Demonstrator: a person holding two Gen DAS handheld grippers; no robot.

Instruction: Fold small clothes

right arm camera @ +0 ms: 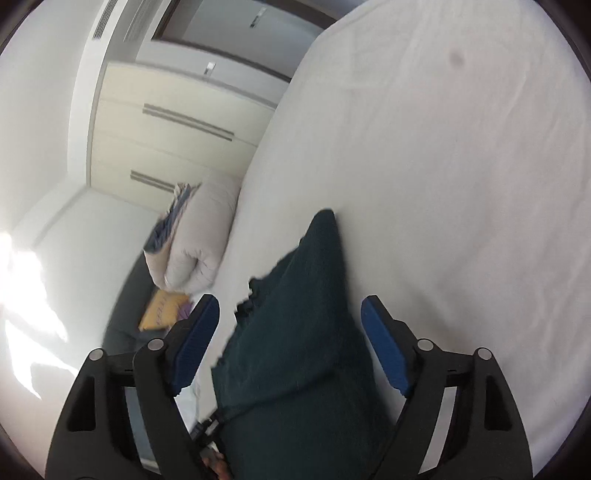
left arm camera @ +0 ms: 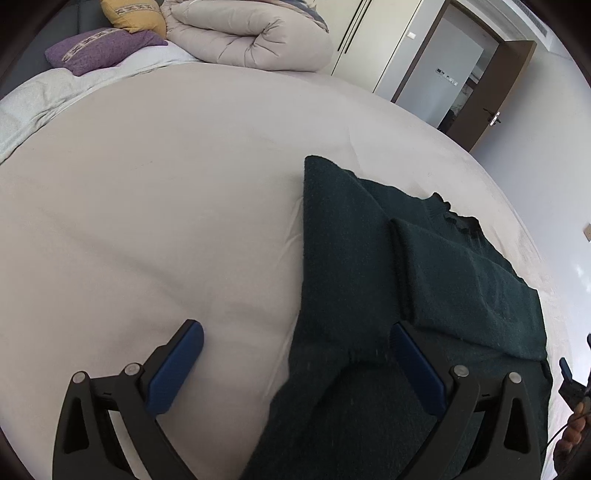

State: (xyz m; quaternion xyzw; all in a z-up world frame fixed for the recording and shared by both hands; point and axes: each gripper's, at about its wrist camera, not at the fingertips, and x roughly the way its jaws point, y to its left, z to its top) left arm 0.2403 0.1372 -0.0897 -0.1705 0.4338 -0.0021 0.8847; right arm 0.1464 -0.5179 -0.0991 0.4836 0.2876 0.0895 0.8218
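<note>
Clearly both grippers are standing wide open, gripping nothing: the left gripper [left arm camera: 295, 365] is hanging over the dark green sweater [left arm camera: 424, 280] lying on the bed [left arm camera: 166, 203]; the right gripper [right arm camera: 291, 332] is blurring, the sweater [right arm camera: 295, 350] edge being cut off below

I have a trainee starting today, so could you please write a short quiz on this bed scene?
1. True or false: the left claw is shut on the sweater.
2. Which pillow lies nearer the left claw: A purple, B yellow?
3. Fill in: at the far end of the bed lies a rolled-up ____.

Key:
1. False: its pads stand wide apart, one over the bare sheet and one over the sweater.
2. A.
3. Duvet.
</note>
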